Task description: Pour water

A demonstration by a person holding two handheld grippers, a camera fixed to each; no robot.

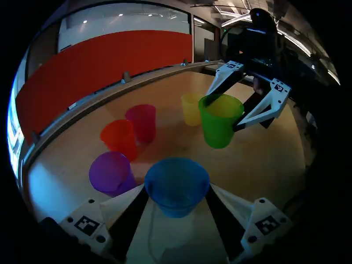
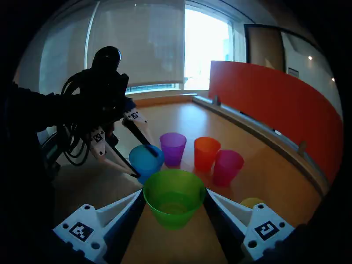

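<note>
In the left gripper view, a red panel (image 1: pixel 101 66) ran across the upper left, behind the wooden table (image 1: pixel 264 171). At the lower left stood a purple cup (image 1: pixel 110 173), with an orange cup (image 1: pixel 119 137) just above it in the frame and a pink cup (image 1: pixel 142 121) just right of that, the three close together. At the bottom centre the left gripper (image 1: pixel 176 196) had its jaws clamped on a blue cup (image 1: pixel 177 176), one finger against each side. The cup sat upright with its mouth toward the camera, and whether it held water could not be told. Right of centre a yellow cup (image 1: pixel 190 109) stood on the table, partly hidden behind a green cup (image 1: pixel 220 121). The right gripper (image 1: pixel 223 113) reached in from the upper right with its jaws clamped on that green cup. In the right gripper view, a person's dark sleeve (image 2: pixel 39 110) showed at the left, and the left gripper held the blue cup left of centre, just beside the purple cup. The green cup sat roughly upright at the bottom centre, between the right gripper's own fingers. The orange and pink cups stood close together right of centre. The yellow cup's rim showed at the lower right, and the red panel ran along the right side.
</note>
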